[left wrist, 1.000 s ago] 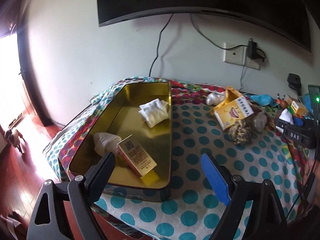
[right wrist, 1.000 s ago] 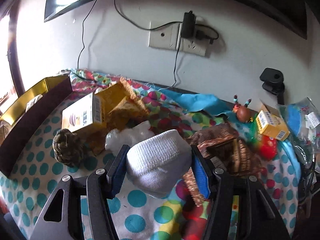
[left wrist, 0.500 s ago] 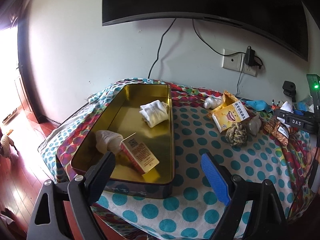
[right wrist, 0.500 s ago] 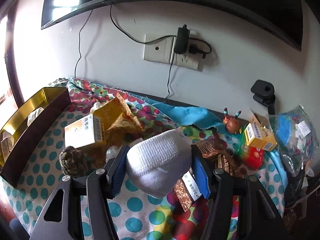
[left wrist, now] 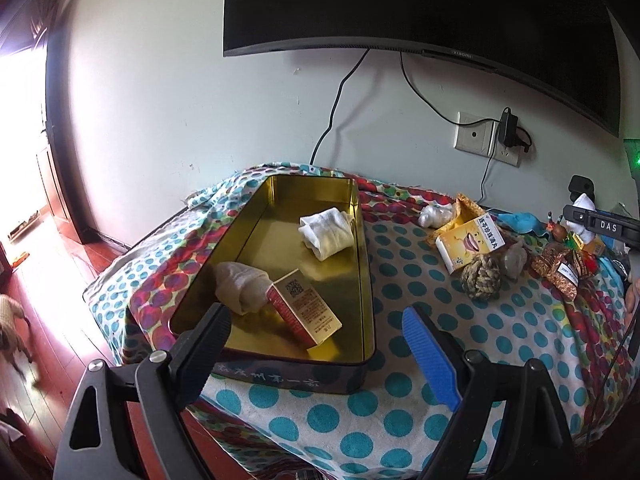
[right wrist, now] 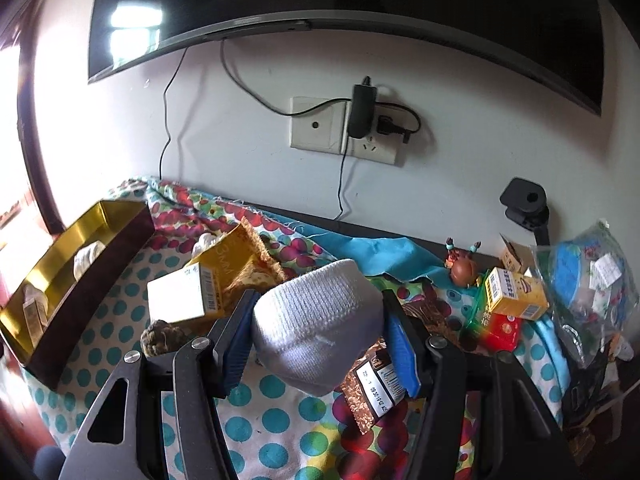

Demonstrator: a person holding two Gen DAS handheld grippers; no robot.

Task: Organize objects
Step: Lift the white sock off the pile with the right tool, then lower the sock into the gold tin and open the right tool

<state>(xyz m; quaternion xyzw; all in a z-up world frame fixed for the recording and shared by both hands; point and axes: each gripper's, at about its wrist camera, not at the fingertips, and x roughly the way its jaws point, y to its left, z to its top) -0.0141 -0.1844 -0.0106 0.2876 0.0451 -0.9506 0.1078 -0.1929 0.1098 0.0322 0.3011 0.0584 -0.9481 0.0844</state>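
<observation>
Above the clutter, white sock (right wrist: pixel 318 320) clamped in right gripper (right wrist: pixel 318 344); left gripper (left wrist: pixel 316 332) spread, empty; soft sock liable to slip before reaching gold tin (left wrist: pixel 362 280).

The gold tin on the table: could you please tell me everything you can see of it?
The gold tin is a long, open rectangular box, shiny gold inside, with a dark outer wall bearing pale lettering on its near end. It rests flat on the dotted cloth at the table's left side. Inside lie a folded white sock near the far end, and a beige sock and a red-and-gold carton, leaning on that sock, near the front. Neither gripper touches it.
</observation>
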